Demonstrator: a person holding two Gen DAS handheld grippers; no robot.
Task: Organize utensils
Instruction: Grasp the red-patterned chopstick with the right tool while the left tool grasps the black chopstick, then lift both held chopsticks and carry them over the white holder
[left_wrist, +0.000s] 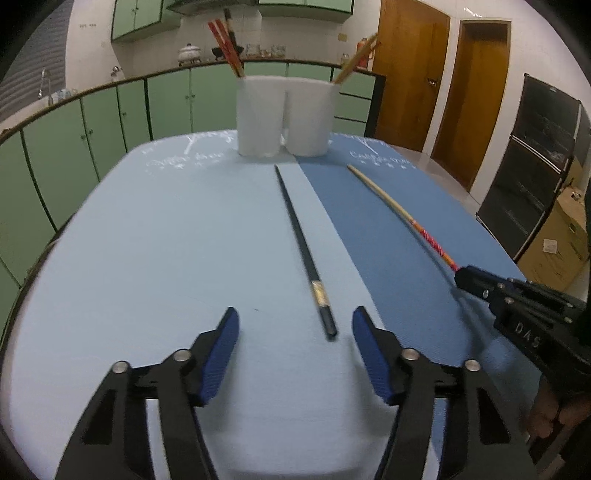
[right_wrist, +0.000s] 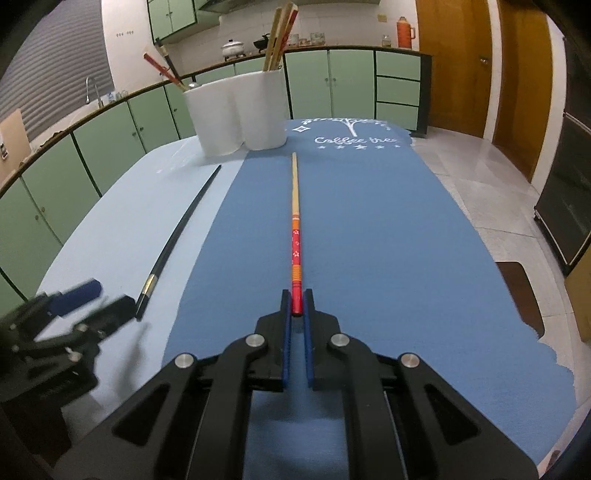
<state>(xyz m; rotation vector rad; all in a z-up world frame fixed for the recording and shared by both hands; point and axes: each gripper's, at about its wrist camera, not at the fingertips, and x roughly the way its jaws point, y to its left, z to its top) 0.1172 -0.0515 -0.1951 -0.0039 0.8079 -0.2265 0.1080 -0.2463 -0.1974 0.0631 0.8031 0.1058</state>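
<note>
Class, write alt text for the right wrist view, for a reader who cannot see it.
The right gripper is shut on the red end of a wooden chopstick lying on a dark blue mat, pointing toward two white holders with chopsticks in them. To the left, a black chopstick lies on the light blue mat near the blurred left gripper.

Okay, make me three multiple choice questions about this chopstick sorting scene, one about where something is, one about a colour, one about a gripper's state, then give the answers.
1. The black chopstick lies on:
A. the light blue mat
B. the dark blue mat
C. the floor

2. The white holder has cups coloured:
A. green
B. white
C. black

3. The right gripper is:
A. wide open
B. shut on the red-ended chopstick
C. out of view

Answers: 1 A, it rests left of the mats' seam. 2 B, both cups are white. 3 B, its pads pinch the red end, while the left gripper stands open.
</note>
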